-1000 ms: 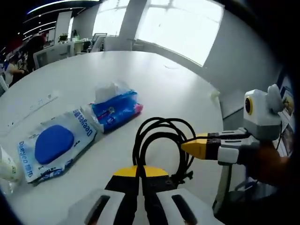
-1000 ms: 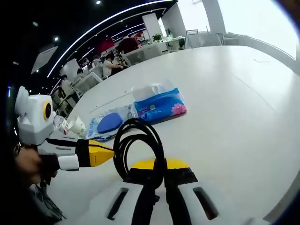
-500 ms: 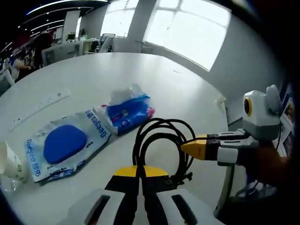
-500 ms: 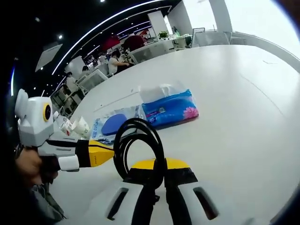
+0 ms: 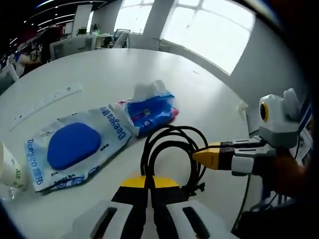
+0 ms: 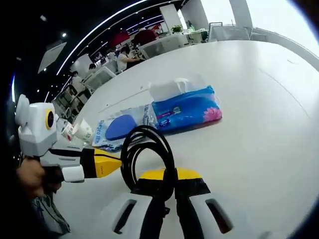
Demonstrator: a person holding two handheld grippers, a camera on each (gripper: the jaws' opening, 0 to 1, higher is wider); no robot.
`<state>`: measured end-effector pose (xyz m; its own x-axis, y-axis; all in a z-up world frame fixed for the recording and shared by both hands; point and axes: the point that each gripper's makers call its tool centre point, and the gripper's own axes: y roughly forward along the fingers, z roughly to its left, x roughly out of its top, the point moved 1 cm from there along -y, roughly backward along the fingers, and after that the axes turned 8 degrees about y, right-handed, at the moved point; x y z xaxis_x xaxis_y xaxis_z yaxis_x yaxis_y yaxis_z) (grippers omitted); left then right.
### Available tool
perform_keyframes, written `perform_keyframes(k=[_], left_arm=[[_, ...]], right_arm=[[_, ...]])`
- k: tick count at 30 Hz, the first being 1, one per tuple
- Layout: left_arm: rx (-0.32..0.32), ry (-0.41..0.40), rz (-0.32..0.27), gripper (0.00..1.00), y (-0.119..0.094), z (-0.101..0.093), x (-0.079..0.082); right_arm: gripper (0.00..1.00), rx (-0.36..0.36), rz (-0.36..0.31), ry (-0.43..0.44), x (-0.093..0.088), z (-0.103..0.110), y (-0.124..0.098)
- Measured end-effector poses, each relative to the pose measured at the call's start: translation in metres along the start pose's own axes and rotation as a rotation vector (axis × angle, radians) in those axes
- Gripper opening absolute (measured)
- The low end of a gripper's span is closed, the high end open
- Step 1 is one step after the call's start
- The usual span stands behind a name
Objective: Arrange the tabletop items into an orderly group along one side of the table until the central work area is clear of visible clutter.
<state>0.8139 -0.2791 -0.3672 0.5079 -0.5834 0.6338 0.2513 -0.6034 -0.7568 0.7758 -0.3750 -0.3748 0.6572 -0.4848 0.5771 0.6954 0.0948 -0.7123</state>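
We find both the left gripper [image 5: 147,191] and right gripper [image 6: 169,191] pinching 1 coiled black cable [image 5: 172,154] above the table [image 5: 199,94] near the wet-wipe pack [image 5: 75,149] and tissue pack [image 5: 148,109]; we judge it light, floppy, best held across bundled strands.

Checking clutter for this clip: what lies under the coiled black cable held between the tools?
Bare white table shows through the black cable loop. Left tool and right tool hide the spot under its lower end.
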Motion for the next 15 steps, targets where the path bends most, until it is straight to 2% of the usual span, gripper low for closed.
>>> perform_keyframes(k=[9, 15], left_arm=[[-0.008, -0.012, 0.031, 0.0, 0.014, 0.006, -0.004], [0.009, 0.003, 0.033, 0.0, 0.019, 0.009, -0.004]], right_arm=[[0.01, -0.004, 0.042, 0.016, -0.004, -0.007, 0.014], [0.02, 0.009, 0.054, 0.042, -0.004, -0.01, 0.021]])
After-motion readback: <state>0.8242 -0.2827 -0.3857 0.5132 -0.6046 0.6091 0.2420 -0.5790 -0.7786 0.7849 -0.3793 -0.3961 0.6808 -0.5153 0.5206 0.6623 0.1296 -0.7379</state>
